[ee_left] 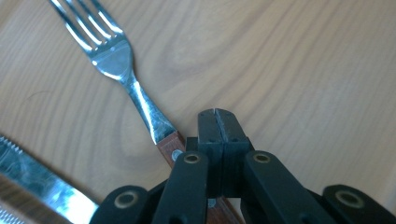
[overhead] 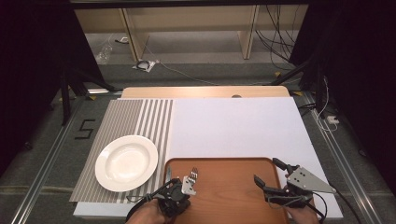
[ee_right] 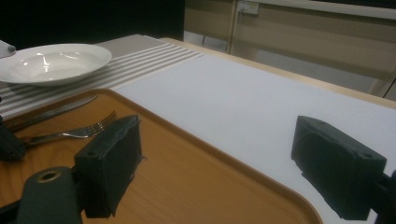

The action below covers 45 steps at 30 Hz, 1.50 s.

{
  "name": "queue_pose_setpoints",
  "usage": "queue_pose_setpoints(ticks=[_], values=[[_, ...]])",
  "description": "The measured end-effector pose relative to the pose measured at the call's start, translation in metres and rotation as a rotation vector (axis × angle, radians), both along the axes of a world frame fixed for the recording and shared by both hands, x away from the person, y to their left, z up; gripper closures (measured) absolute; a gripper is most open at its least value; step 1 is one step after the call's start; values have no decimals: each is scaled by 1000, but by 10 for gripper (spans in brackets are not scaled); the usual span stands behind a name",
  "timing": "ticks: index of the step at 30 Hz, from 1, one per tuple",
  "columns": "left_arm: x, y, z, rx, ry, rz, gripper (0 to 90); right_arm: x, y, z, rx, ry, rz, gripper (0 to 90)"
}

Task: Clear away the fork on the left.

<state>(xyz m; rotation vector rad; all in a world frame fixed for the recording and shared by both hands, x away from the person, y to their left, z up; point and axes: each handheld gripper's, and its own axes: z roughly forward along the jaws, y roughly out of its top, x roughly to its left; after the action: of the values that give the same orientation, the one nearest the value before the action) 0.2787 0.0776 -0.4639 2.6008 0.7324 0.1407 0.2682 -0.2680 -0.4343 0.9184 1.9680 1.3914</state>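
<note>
This looks like a lab or recording studio dressed up as a dining spot. Black curtains (overhead: 28,70) hang at both sides, dark stand legs (overhead: 81,81) are planted on grey carpet (overhead: 210,70), and loose cables (overhead: 275,39) trail across the floor beyond the desk (overhead: 205,91), far ahead of the tool in each hand. A power strip (overhead: 332,120) lies on the floor off to the right of the right tool (overhead: 273,177), and metal rails (overhead: 44,168) run along both sides of the desk. A figure five is taped on the floor (overhead: 85,129) to the left of the left tool (overhead: 180,184). Pale wooden shelving (overhead: 187,28) stands at the back.
</note>
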Motion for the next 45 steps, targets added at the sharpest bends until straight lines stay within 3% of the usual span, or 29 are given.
queue_pose_setpoints(ticks=[13, 30, 34, 38, 45], values=[[5, 15, -1, -3, 2, 47, 885, 0, 0, 0, 2, -3, -1, 170], [5, 23, 0, -8, -8, 67, 866, 0, 0, 0, 1, -1, -1, 171], [4, 24, 6, -42, -27, 67, 808, 0, 0, 0, 3, -4, -2, 171], [3, 26, 11, -86, -53, 77, 677, 0, 0, 0, 1, -1, -2, 171], [4, 29, 19, -136, -98, 140, 503, 0, 0, 0, 1, -3, -2, 170]])
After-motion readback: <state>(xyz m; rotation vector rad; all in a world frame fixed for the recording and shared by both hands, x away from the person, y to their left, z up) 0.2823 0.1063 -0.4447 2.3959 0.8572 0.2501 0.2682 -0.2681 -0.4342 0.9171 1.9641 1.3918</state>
